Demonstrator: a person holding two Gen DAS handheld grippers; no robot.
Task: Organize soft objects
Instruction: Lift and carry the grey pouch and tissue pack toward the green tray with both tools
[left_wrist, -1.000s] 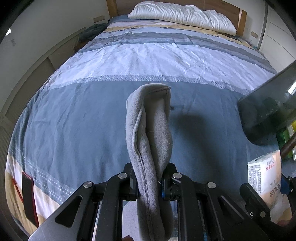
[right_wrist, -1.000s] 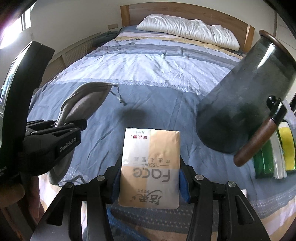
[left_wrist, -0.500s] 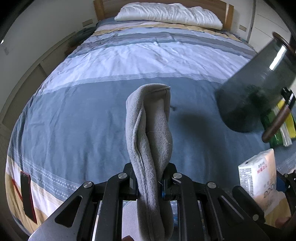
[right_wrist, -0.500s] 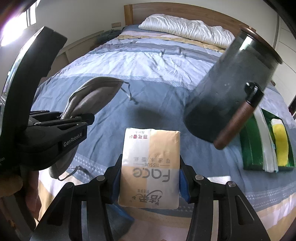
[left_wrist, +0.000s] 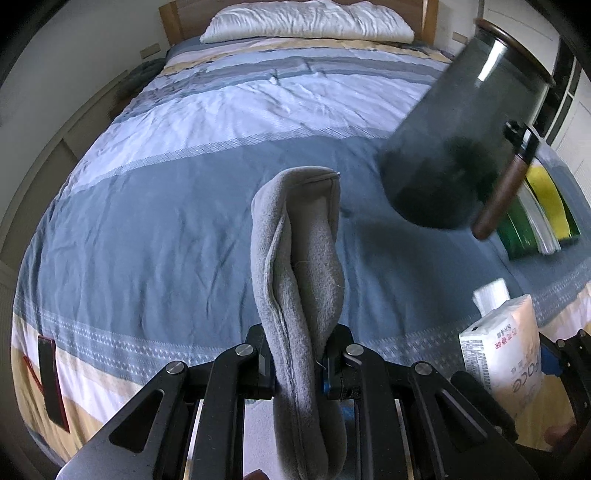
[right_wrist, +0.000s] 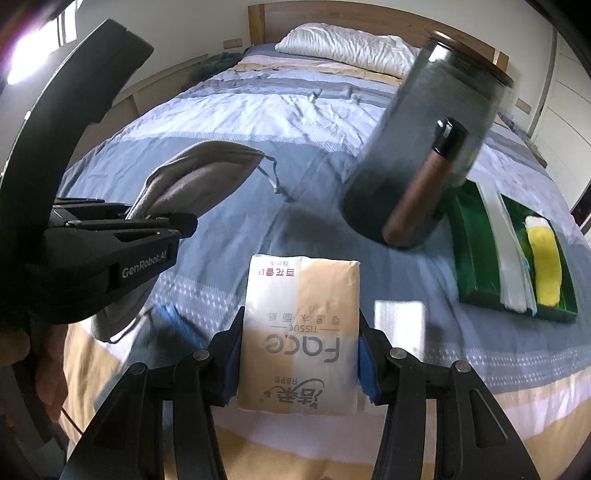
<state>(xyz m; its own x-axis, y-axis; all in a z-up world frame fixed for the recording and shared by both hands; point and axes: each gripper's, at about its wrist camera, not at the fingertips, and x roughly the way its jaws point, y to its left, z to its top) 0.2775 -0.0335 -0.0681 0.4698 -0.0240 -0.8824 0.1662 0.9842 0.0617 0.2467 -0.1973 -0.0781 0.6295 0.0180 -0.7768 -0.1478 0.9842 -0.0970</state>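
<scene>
My left gripper (left_wrist: 301, 363) is shut on a folded grey fleece cloth (left_wrist: 299, 266) that stands up between the jaws, held above the foot of the bed. It also shows in the right wrist view (right_wrist: 195, 177). My right gripper (right_wrist: 299, 360) is shut on a tissue pack (right_wrist: 301, 332) printed "Face", to the right of the left gripper; the pack shows at the left wrist view's right edge (left_wrist: 506, 343). A dark grey cylindrical container (right_wrist: 424, 147) with a brown handle stands tilted on the bed ahead.
A green tray (right_wrist: 476, 236) holding white sheets and a yellow soft item (right_wrist: 545, 269) lies on the right of the blue striped bedspread (left_wrist: 166, 206). A white pillow (left_wrist: 306, 20) lies by the wooden headboard. A red-edged dark item (left_wrist: 51, 384) lies at the left bed corner.
Both grippers have swung to the right, keeping their holds. The dark container and the green tray have come further into view.
</scene>
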